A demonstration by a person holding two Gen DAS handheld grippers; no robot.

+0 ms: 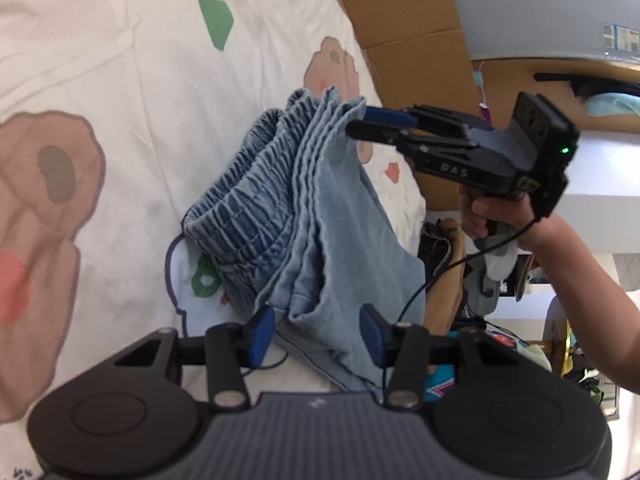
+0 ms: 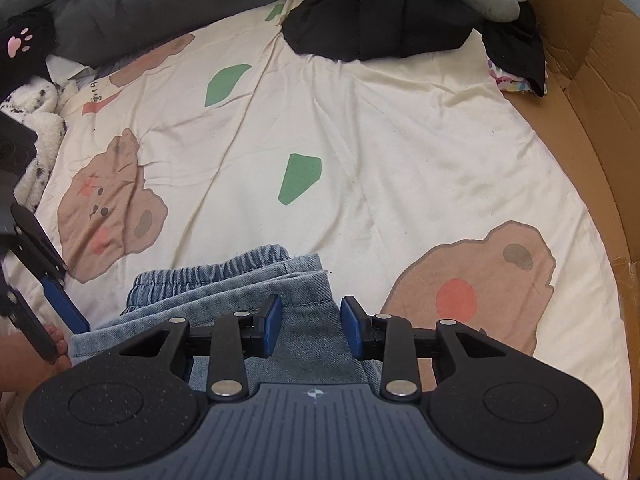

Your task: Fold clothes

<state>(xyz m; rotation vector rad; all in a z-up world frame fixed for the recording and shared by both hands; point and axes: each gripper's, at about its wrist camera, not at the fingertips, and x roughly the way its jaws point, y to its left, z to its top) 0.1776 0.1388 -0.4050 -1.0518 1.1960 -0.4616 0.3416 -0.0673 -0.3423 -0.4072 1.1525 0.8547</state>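
Light blue denim jeans (image 1: pixel 320 220) with an elastic waistband lie bunched in folds on the cream printed bedsheet (image 1: pixel 120 80). In the left wrist view my left gripper (image 1: pixel 316 336) has its blue pads against both sides of the near end of the bunch. My right gripper (image 1: pixel 360 122), held in a hand at the right, is shut on the far top edge and lifts it. In the right wrist view the jeans (image 2: pixel 240 284) fill the gap of my right gripper (image 2: pixel 308 326). One of the left gripper's fingers (image 2: pixel 60 300) shows at the cloth's left corner.
A cardboard box wall (image 2: pixel 580 100) runs along the right of the bed (image 2: pixel 360 140). A black garment (image 2: pixel 380 20) and a grey duvet (image 2: pixel 120 0) lie at the far end. Beyond the bed edge sits a heap of clothes (image 1: pixel 448 256).
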